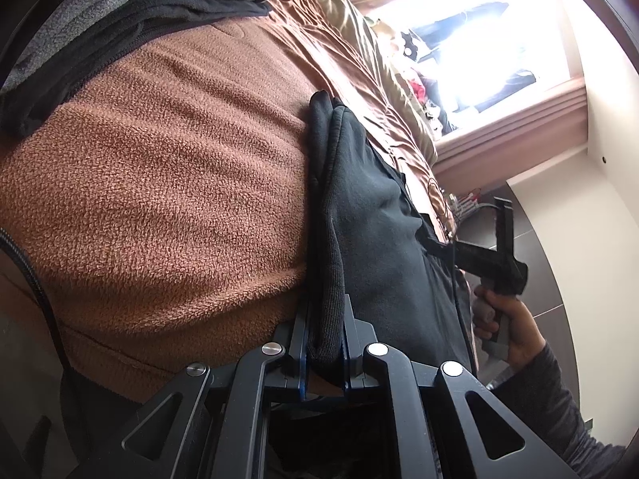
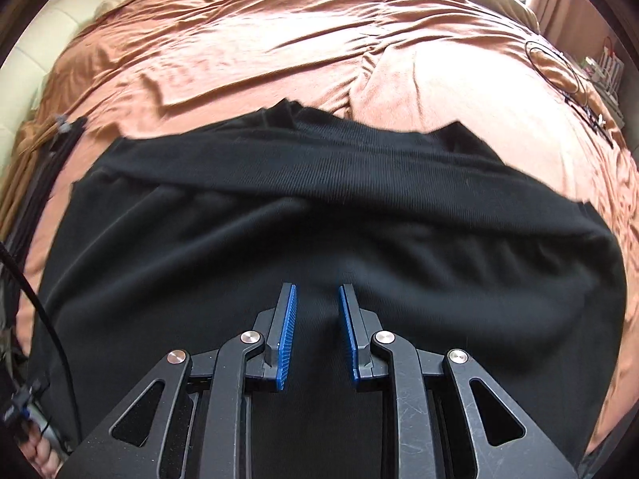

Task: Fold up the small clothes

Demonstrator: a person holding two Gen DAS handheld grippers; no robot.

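The bed (image 2: 279,40) wears a rumpled copper-orange cover, with a paler tan stretch along its far edge. A black garment (image 2: 319,219) lies spread flat on the cover at the near side, its ribbed hem toward the bed's middle. Far right of the garment a thin black cable loop (image 2: 553,68) rests on the cover. Left of the garment lies a brown fleece (image 1: 159,179), and beyond that grey clothes (image 1: 120,4) are piled.

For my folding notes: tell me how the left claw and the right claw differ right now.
The left claw is shut on the black garment's ribbed edge; the right claw stands open and grips nothing. The left claw's blue pads are mostly hidden by cloth; the right claw's pads show fully. Both are black with blue pads, over the same garment.
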